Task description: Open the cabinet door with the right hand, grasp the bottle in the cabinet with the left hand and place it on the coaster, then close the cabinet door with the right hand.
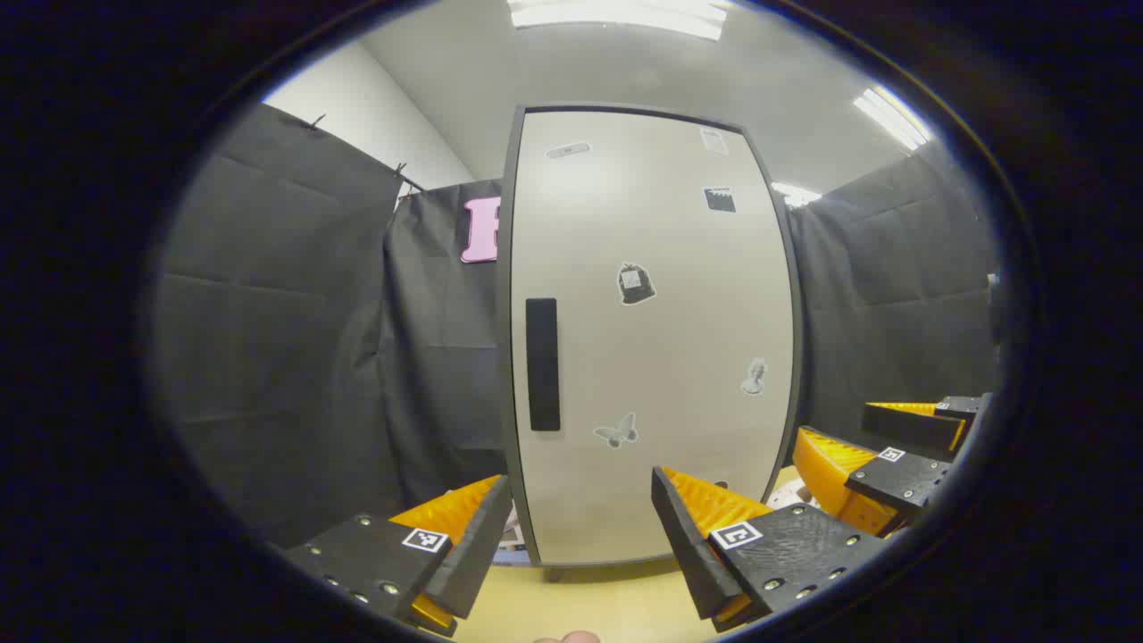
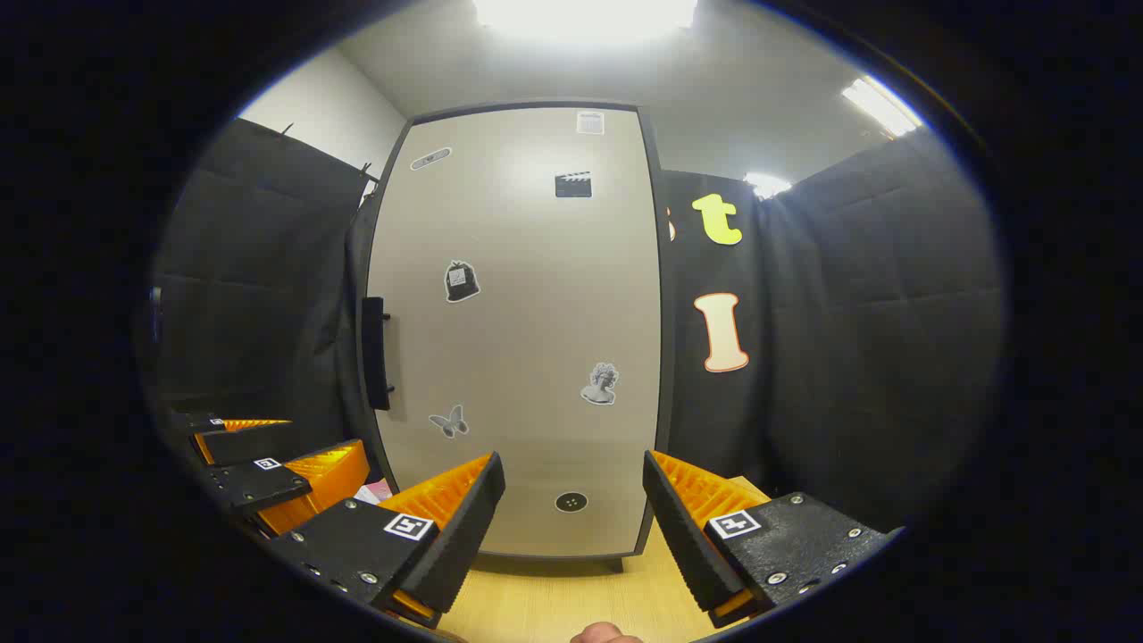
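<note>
Both jaws stand spread, nothing between them; left gripper (image 1: pixel 580 536) and right gripper (image 2: pixel 571 527) hover over the wooden table (image 2: pixel 536 607), short of the cabinet door (image 1: pixel 652 339); door looks shut, so the first step isn't done yet; bottle is presumably inside, hidden, and I can't pick out a coaster; the right gripper also appears at the right edge of the left gripper view.

Handle (image 2: pixel 375 353) is a dark vertical bar on the door's left edge, long axis upright, standing off the panel; door is a tall panel, long axis vertical, face towards both cameras; hinge is probably on the right side, judging by the handle.

Risks: right gripper sits towards the door's right half, so it has to cross left to the handle, and could clip the left gripper near there; a shallow pinch could slip off the bar; the door may sweep into the left gripper if it isn't held clear.
</note>
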A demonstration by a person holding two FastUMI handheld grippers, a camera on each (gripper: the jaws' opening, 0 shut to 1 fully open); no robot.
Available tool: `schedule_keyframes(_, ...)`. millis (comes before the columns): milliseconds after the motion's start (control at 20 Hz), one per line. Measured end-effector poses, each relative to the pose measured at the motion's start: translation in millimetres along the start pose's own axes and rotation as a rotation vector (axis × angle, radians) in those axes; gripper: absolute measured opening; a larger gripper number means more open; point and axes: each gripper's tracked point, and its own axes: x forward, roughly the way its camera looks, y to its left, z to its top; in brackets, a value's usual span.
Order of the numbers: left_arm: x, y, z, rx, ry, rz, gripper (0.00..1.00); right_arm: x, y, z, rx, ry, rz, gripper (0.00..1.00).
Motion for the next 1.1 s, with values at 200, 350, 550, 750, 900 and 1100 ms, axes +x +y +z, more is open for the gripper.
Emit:
schedule_keyframes(200,5.9,-1.0,0.8,-0.005,0.007,-0.002,0.90,3.1,0.4,0.2,-0.019,0.004,0.004,0.96)
schedule_keyframes(350,10.8,-0.8,-6.0,-0.014,0.028,-0.007,0.90,2.3,-0.1,1.9,-0.027,-0.002,0.008,0.96)
schedule_keyframes(550,12.8,2.5,-5.1,-0.027,0.029,-0.008,0.94,0.9,0.1,4.2,-0.041,-0.007,0.016,0.96)
schedule_keyframes(750,11.8,3.3,-7.0,-0.023,0.039,-0.006,0.90,1.3,0.1,4.9,-0.042,-0.014,0.019,0.96)
schedule_keyframes(900,11.5,2.5,-7.3,-0.022,0.045,-0.008,0.90,2.6,0.0,2.9,-0.048,-0.013,0.019,0.96)
schedule_keyframes(1100,10.8,3.0,-4.9,-0.013,0.040,-0.007,0.90,3.0,-0.4,1.5,-0.051,-0.006,0.013,0.96)
